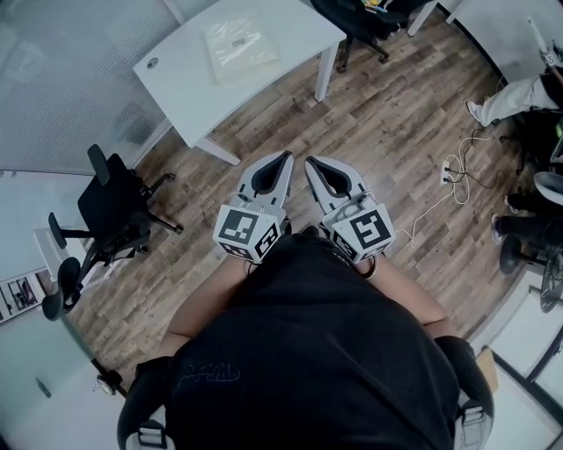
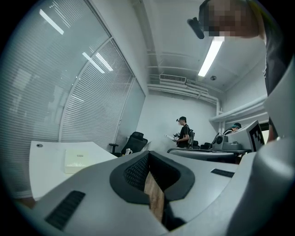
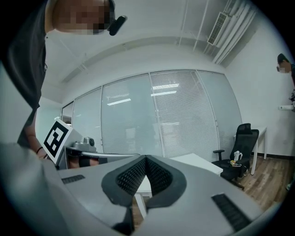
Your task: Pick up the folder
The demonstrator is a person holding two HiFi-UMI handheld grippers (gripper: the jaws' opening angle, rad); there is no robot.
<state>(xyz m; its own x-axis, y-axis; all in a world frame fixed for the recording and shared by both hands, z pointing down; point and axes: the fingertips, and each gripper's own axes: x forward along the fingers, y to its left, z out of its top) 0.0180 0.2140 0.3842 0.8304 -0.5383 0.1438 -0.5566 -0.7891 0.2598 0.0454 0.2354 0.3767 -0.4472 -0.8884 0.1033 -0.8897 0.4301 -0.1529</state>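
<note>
The folder [image 1: 237, 44] is a pale, flat sleeve lying on the white table [image 1: 290, 26] at the top of the head view. My two grippers are held side by side over the wooden floor, short of the table and pointing toward it. The left gripper [image 1: 285, 158] is shut with nothing in it, and so is the right gripper [image 1: 309, 163]. In the left gripper view the folder [image 2: 77, 160] lies on the table [image 2: 44, 168] to the left of the shut jaws [image 2: 148, 155]. The right gripper view shows its shut jaws [image 3: 146, 158] with the table [image 3: 199, 162] beyond them.
A black office chair [image 1: 113, 209] stands on the left, another [image 1: 362, 18] behind the table. A power strip with cables [image 1: 449, 172] lies on the floor at right, near a seated person's leg [image 1: 517, 97]. Glass walls with blinds [image 2: 87, 106] run behind the table. Two people [image 2: 184, 133] stand far off.
</note>
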